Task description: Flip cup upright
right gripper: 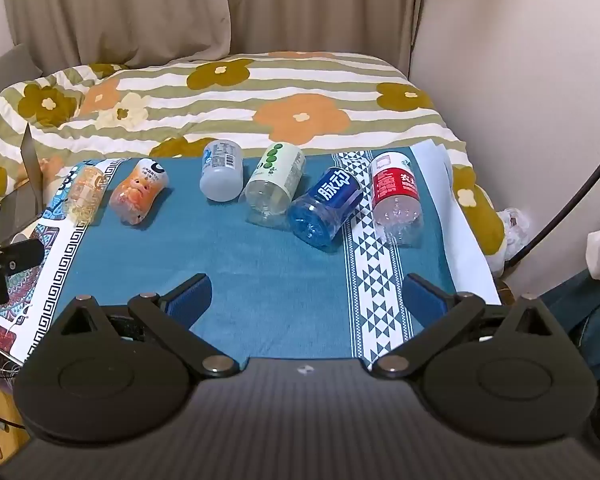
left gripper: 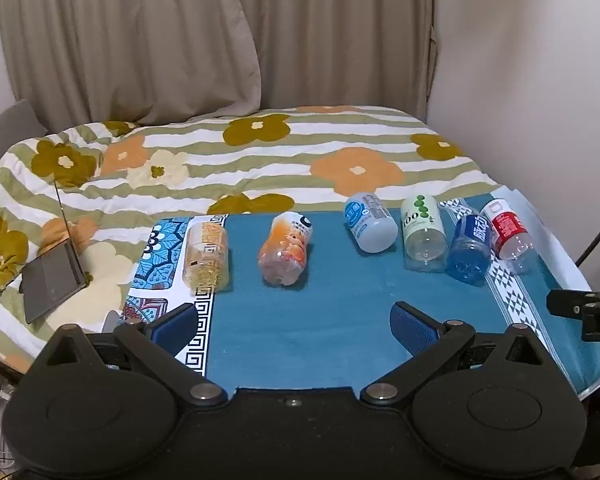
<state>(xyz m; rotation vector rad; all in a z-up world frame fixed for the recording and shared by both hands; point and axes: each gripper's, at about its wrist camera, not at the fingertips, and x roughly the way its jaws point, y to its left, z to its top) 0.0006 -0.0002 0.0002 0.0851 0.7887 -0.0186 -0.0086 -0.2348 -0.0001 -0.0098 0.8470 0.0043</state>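
Several cut-bottle cups lie on their sides in a row on the blue cloth (left gripper: 300,312): a yellow-patterned cup (left gripper: 206,254) (right gripper: 86,193), an orange cup (left gripper: 286,248) (right gripper: 139,192), a white-blue cup (left gripper: 370,222) (right gripper: 221,176), a green-label cup (left gripper: 423,232) (right gripper: 274,188), a blue cup (left gripper: 470,248) (right gripper: 326,207) and a red-label cup (left gripper: 508,234) (right gripper: 396,198). My left gripper (left gripper: 294,326) is open and empty, near the table's front, below the orange cup. My right gripper (right gripper: 308,294) is open and empty, in front of the blue cup.
The table stands against a bed with a flowered striped quilt (left gripper: 260,160). A laptop (left gripper: 52,276) lies on the bed at the left. Curtains (left gripper: 140,40) hang behind. The other gripper's tip shows at the right edge (left gripper: 580,308). A wall and cable (right gripper: 560,208) are on the right.
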